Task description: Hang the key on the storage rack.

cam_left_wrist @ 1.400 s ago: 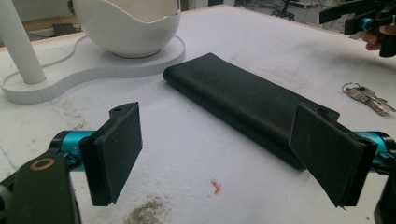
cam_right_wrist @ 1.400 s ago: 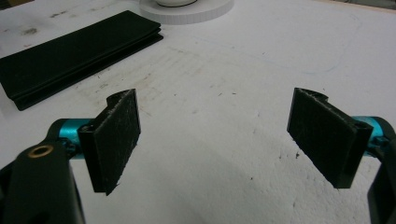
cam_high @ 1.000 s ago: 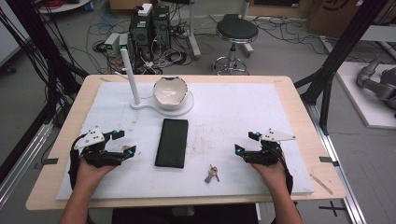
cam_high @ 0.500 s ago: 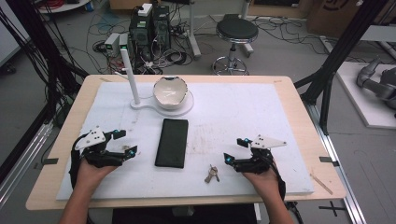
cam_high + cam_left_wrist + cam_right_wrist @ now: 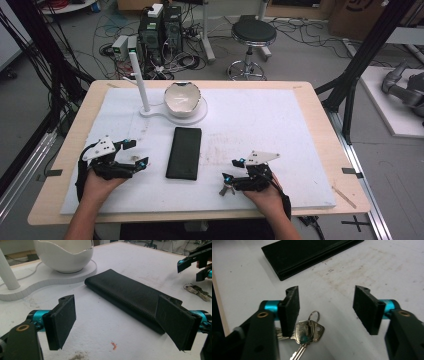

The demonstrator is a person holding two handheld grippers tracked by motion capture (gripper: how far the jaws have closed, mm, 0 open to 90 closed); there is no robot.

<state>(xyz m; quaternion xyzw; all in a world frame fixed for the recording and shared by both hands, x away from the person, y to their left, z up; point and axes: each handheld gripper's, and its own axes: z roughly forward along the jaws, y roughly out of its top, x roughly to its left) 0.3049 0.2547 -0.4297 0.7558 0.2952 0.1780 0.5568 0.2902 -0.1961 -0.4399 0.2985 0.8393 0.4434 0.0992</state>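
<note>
Right gripper view is showing the right gripper [image 5: 325, 307] standing wide open over the keys [image 5: 308, 331] at lower centre, so it is needing a slight leftward shift to centre them before closing.

No text, label, brand or number can be read on anything here.
</note>
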